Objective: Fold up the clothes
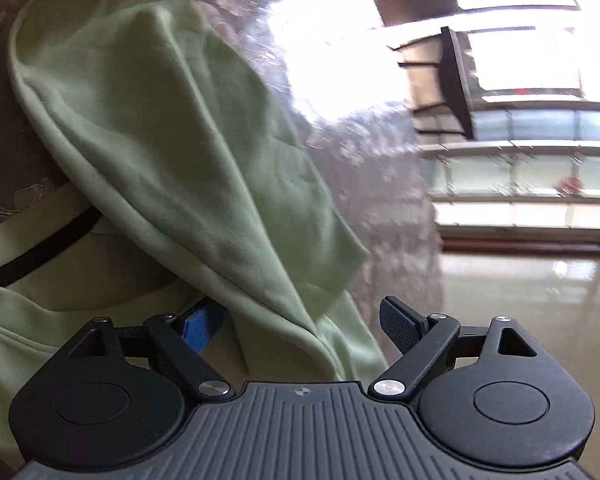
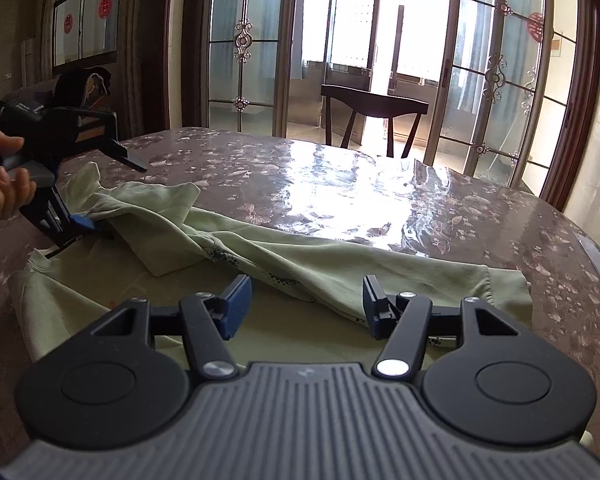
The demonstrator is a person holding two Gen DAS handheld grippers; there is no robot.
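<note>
A pale green shirt point(image 2: 308, 260) lies crumpled across the table, with a dark print showing in its folds. In the left wrist view the green shirt point(image 1: 172, 140) fills the left side, and a black-trimmed neckline point(image 1: 40, 256) shows at the left. My left gripper point(image 1: 300, 328) is open wide, and a fold of the shirt drapes between its pads without being pinched. From the right wrist view, a hand point(image 2: 4, 176) holds the left gripper point(image 2: 116, 196) over the shirt's far left end. My right gripper point(image 2: 306, 306) hovers open over the shirt's near edge, holding nothing.
The round table point(image 2: 380, 184) has a brown floral cloth under glossy clear plastic. A dark wooden chair point(image 2: 374, 108) stands behind it, in front of glass doors point(image 2: 244, 40). The table edge point(image 2: 596, 256) curves round at the right. Shiny floor point(image 1: 520, 300) shows beyond the table.
</note>
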